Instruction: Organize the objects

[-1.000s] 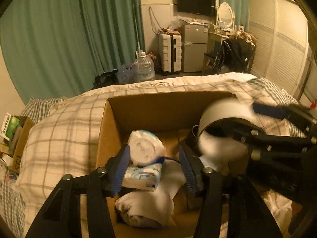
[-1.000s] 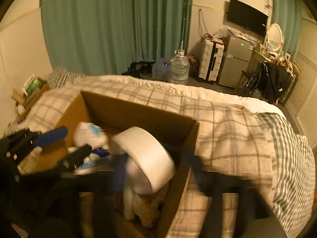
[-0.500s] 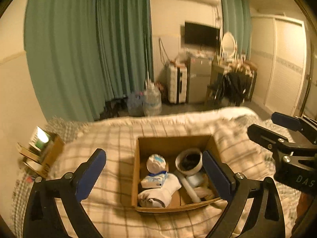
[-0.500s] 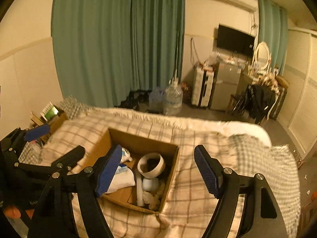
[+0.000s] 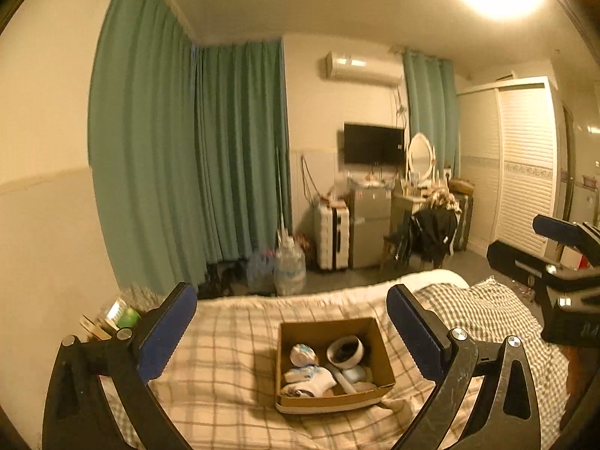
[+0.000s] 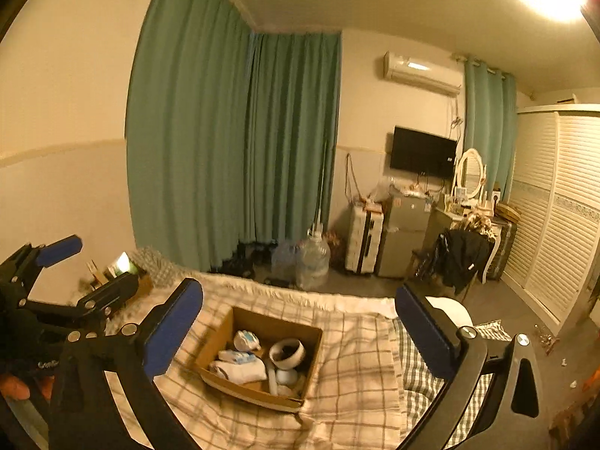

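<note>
Blue-padded jaws of the left gripper (image 5: 290, 328) and right gripper (image 6: 298, 324) stand spread, holding nothing. Beyond, the cardboard box (image 5: 330, 328) on the plaid bed (image 5: 225, 341) holds socks (image 5: 309, 378), bowl (image 5: 345, 351); organizing looks finished.

An open brown cardboard box (image 5: 379, 345) sits on the checked bed cover, its flaps up. Inside lie a white bowl-shaped lamp head (image 5: 345, 351) tilted on its side, a folded white sock (image 5: 314, 386), a blue-and-white tissue pack (image 5: 296, 374) and a crumpled white packet (image 5: 302, 354), all touching
</note>
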A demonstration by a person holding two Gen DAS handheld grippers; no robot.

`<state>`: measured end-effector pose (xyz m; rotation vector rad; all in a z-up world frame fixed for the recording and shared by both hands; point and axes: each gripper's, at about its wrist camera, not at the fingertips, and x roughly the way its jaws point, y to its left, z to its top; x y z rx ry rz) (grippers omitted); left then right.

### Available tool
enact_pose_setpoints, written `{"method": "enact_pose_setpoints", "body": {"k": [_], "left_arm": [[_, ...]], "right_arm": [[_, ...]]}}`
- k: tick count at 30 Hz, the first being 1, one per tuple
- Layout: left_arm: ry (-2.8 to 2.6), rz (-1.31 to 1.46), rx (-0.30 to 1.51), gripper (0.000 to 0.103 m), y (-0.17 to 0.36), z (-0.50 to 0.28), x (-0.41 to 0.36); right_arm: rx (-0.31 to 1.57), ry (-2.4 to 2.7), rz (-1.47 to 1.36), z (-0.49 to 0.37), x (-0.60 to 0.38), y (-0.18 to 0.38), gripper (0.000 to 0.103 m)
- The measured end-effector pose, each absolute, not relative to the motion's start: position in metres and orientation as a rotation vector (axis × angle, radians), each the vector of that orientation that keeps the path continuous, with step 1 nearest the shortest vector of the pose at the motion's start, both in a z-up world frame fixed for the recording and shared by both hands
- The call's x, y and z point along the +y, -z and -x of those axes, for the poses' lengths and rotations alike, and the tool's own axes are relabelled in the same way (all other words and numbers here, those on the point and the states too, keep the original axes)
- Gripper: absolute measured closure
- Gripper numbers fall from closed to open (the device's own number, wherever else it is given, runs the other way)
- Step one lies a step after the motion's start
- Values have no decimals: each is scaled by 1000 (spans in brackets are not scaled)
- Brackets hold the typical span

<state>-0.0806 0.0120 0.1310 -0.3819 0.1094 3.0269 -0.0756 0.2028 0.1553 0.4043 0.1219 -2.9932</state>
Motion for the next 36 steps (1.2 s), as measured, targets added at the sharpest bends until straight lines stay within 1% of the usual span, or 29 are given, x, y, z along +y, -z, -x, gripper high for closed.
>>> {"method": "enact_pose_setpoints", "body": {"k": [3,7,10,15,20,23,25,28,31,36], "left_arm": [[-3041,332,128,0,-128,60,8],[-3054,308,64,0,-114,44,-1],[-3080,308,-18,0,-94,40,-8],[-3104,406,-79,0,-53,47,-11],[-3133,520,-36,0,4,58,-6],[-3138,537,18,0,25,58,0],[-3144,541,53,0,35,56,3],[-3134,592,59,0,48,59,5],[-3131,614,65,0,54,60,6],[-3133,627,101,0,58,61,9]], "right_arm": [[70,2997,-371,57,207,-152,0],[33,2999,-363,41,209,-132,1],[50,3007,-386,40,210,-107,0],[58,3019,-383,43,213,-57,0],[95,3038,-414,51,213,5,0],[55,3038,-502,63,218,40,0],[67,3062,-547,70,221,55,0],[88,3065,-588,74,223,65,0],[72,3071,-582,72,224,65,0],[98,3081,-581,70,220,64,0]]}}
